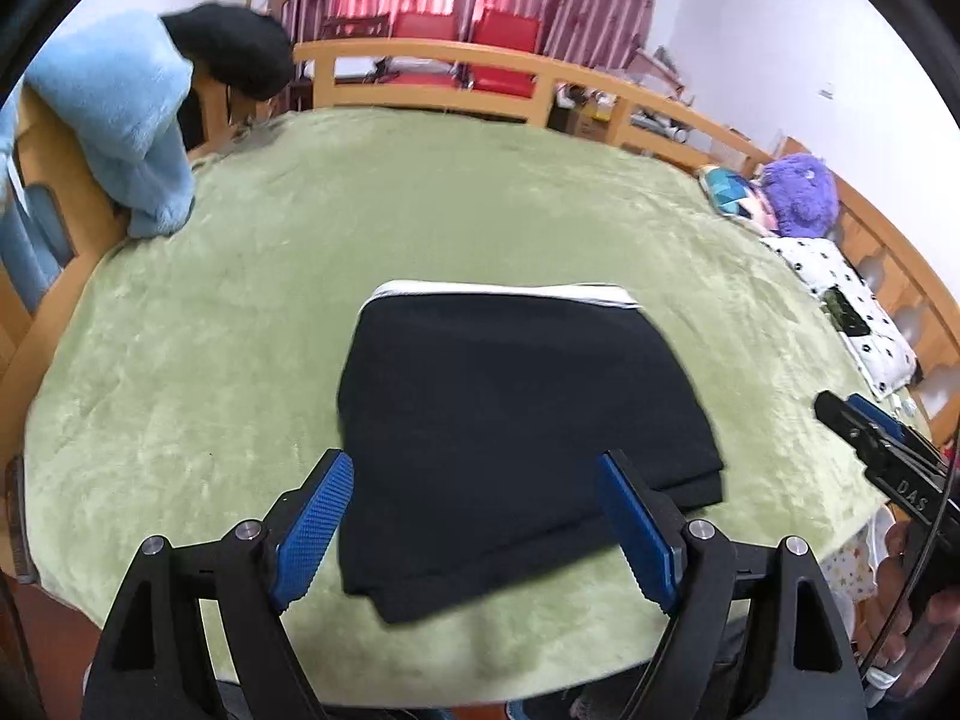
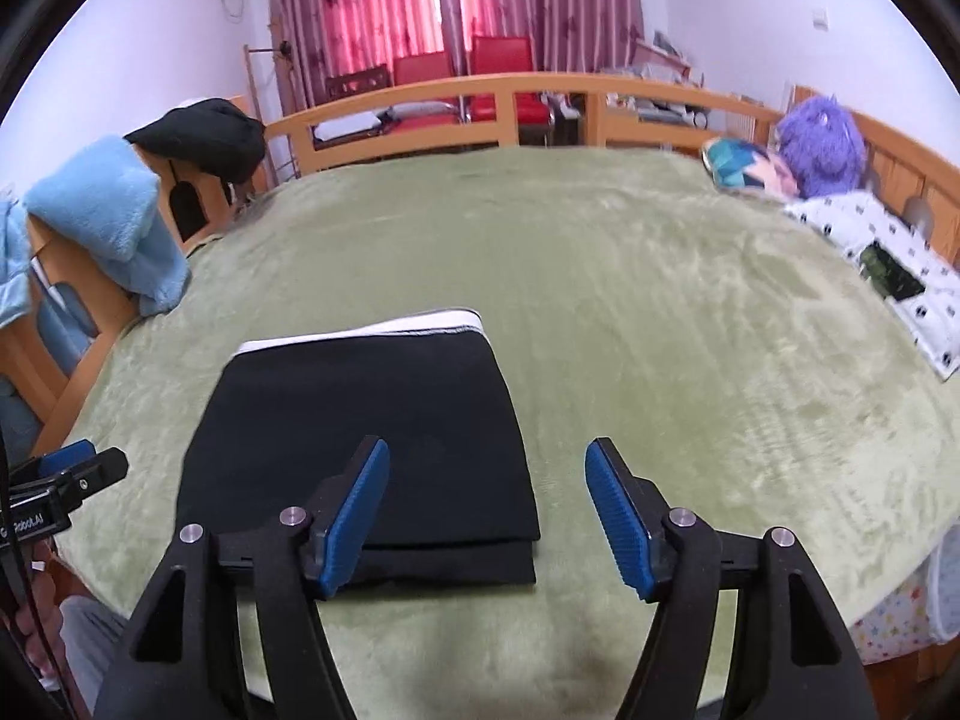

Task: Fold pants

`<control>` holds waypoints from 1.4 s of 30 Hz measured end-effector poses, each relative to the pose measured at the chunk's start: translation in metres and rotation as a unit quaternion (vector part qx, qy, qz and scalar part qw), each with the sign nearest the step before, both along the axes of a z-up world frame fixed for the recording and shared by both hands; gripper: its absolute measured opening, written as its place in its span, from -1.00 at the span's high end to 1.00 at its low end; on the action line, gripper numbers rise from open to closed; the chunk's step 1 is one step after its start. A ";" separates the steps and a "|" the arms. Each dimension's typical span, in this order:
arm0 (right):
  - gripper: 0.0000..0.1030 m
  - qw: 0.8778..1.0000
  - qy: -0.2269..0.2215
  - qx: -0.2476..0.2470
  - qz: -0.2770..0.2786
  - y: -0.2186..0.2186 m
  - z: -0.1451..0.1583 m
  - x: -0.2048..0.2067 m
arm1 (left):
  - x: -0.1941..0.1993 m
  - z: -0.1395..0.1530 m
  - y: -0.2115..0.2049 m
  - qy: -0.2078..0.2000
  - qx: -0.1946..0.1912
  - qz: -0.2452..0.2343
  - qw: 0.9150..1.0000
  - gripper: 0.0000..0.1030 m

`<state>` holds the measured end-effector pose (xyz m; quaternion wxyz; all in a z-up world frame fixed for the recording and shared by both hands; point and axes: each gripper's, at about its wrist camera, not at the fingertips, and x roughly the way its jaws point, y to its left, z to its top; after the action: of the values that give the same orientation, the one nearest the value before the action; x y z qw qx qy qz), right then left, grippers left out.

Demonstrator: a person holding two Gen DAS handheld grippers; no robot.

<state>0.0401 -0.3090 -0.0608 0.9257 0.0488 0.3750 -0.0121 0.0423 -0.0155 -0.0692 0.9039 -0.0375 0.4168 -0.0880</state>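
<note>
The black pants [image 1: 516, 420] lie folded into a compact stack on the green blanket [image 1: 240, 360], with a white waistband edge at the far side. They also show in the right wrist view [image 2: 360, 438]. My left gripper [image 1: 474, 516] is open and empty, held above the near edge of the pants. My right gripper [image 2: 486, 504] is open and empty, above the near right corner of the pants. The right gripper also shows at the right edge of the left wrist view [image 1: 870, 438], and the left gripper shows at the left edge of the right wrist view [image 2: 66, 474].
A wooden bed rail [image 2: 480, 96] runs around the far side. A light blue fleece [image 1: 120, 120] and a black garment [image 1: 234, 48] hang at the left. A purple plush toy [image 2: 822, 144] and a spotted white pillow [image 2: 900, 276] lie at the right.
</note>
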 end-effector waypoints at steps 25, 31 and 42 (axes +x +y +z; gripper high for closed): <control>-0.92 0.998 -0.048 -0.025 -0.014 0.002 0.039 -0.098 | -0.081 0.048 -0.040 -0.075 0.031 0.015 0.997 -1.00; -0.92 0.998 -0.051 -0.028 -0.017 0.003 0.041 -0.098 | -0.082 0.050 -0.043 -0.078 0.029 0.019 0.996 -1.00; -0.92 0.998 -0.050 -0.032 -0.021 0.002 0.044 -0.098 | -0.084 0.049 -0.043 -0.078 0.027 0.016 0.996 -1.00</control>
<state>-0.0583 -0.3067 -0.0170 0.9439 0.0280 0.3266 -0.0409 -0.0415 -0.0582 -0.0197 0.9355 -0.0125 0.3471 -0.0653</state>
